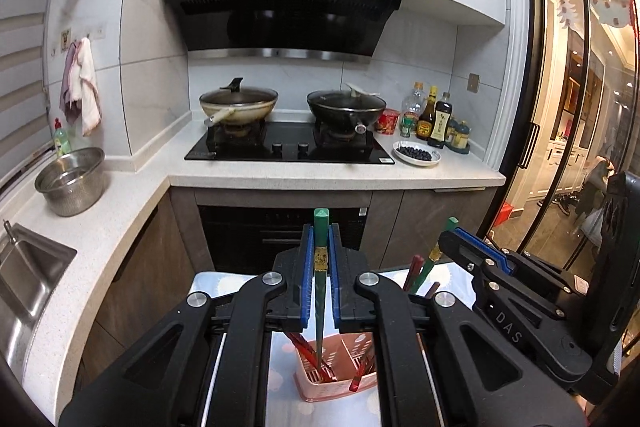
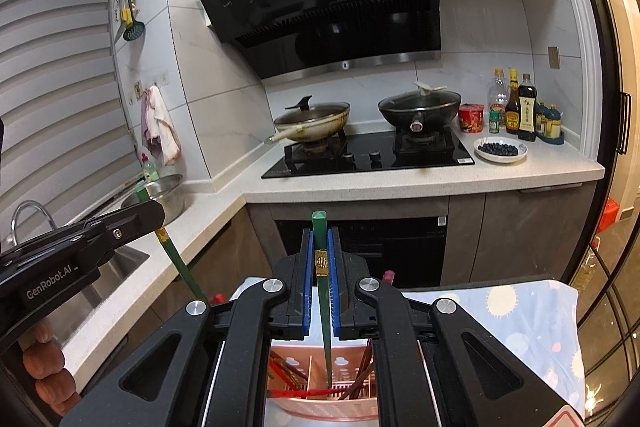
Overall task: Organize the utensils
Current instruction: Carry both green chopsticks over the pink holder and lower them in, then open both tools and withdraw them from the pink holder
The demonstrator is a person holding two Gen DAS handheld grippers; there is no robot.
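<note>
Each gripper is shut on a green chopstick with a gold band. My left gripper (image 1: pixel 320 239) holds its green chopstick (image 1: pixel 320 291) upright, tip down in a pink slotted utensil basket (image 1: pixel 340 383) that holds several red chopsticks (image 1: pixel 308 351). My right gripper (image 2: pixel 319 247) holds the other green chopstick (image 2: pixel 323 307) upright over the same basket (image 2: pixel 332 403), tip inside it among red chopsticks (image 2: pixel 288 375). The right gripper also shows at the right of the left wrist view (image 1: pixel 452 239), and the left gripper at the left of the right wrist view (image 2: pixel 154 213).
The basket stands on a table with a patterned cloth (image 2: pixel 532 327). Ahead are the white counter (image 1: pixel 280 175), a hob with two lidded woks (image 1: pixel 240 103), sauce bottles (image 1: pixel 436 119), a plate of blueberries (image 1: pixel 416 153), a steel bowl (image 1: pixel 72 179) and a sink (image 1: pixel 24 279).
</note>
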